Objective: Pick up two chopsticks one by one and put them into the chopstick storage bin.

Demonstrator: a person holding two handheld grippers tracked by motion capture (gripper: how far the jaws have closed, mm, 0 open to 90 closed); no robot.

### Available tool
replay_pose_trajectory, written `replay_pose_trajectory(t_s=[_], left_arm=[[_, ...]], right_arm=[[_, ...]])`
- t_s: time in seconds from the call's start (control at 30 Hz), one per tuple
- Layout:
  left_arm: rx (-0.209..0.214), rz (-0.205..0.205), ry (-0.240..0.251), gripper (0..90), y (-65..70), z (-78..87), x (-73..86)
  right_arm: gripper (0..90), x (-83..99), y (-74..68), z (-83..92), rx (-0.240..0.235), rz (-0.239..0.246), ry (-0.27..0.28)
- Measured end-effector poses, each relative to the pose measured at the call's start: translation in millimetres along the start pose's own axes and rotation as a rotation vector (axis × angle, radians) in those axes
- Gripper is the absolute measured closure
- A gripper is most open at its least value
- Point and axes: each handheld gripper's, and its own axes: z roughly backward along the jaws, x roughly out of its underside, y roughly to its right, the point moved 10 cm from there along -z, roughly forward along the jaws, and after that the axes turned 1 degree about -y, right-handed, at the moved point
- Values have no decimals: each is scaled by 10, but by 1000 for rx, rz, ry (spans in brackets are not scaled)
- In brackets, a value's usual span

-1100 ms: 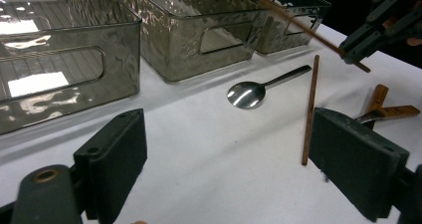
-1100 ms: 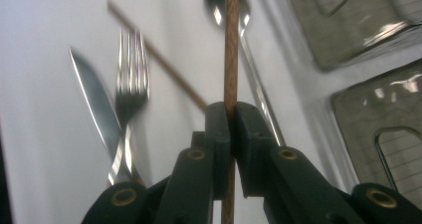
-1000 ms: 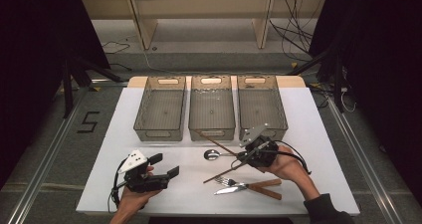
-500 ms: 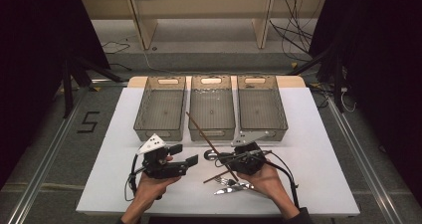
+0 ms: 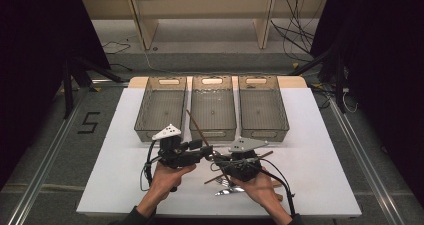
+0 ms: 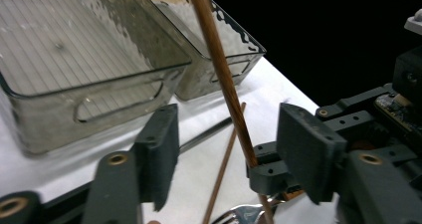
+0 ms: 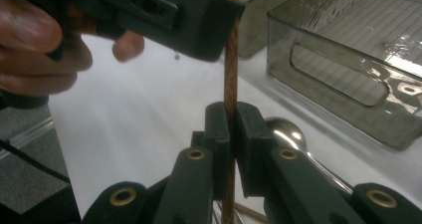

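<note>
- Three clear bins (image 5: 211,110) stand in a row at the far side of the white table (image 5: 325,150) in the high view. Two hand-held grippers meet just in front of the middle bin: the left gripper (image 5: 205,149) and the right gripper (image 5: 220,161), each with one grey three-cornered plate on top. One brown chopstick (image 5: 196,126) rises slantwise from the right gripper toward the middle bin. One second chopstick (image 5: 216,177) lies flat on the table under the right gripper, beside some metal cutlery (image 5: 227,187) whose pieces I cannot count here.
- Two black jaws rise in the left gripper view, about half open and just now closing; the held chopstick (image 6: 221,69) stands between them, nearer the right-hand jaw, with no pad pressing on it. The right gripper (image 6: 268,171) clamps that stick lower down. One thinner chopstick (image 6: 224,164) lies on the table behind, and two bins (image 6: 94,59) show.
- Two jaws in the right gripper view are pinched narrow on the upright chopstick (image 7: 232,50). One jaw of the left gripper (image 7: 174,12) sits just beside the stick higher up. One spoon (image 7: 288,132) lies on the table near two bins (image 7: 348,69).
</note>
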Motion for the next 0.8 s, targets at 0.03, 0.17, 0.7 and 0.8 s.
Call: replay_pose_trajectory(t_s=[0.03,0.17,0.7,0.8], left_arm=[[5,6,-7,497,-2,-2,15],[29,22,-8,558,4,-8,29],[93,65,-11,700,31,-28,54],[102,68,-14,721,39,-30,56]], right_arm=[[850,-3,-21,-13,-8,-5,6],[850,-20,-42,-17,-4,-5,23],[848,-20,-86,-43,-17,-23,42],[848,-32,-85,-33,-14,-25,48]])
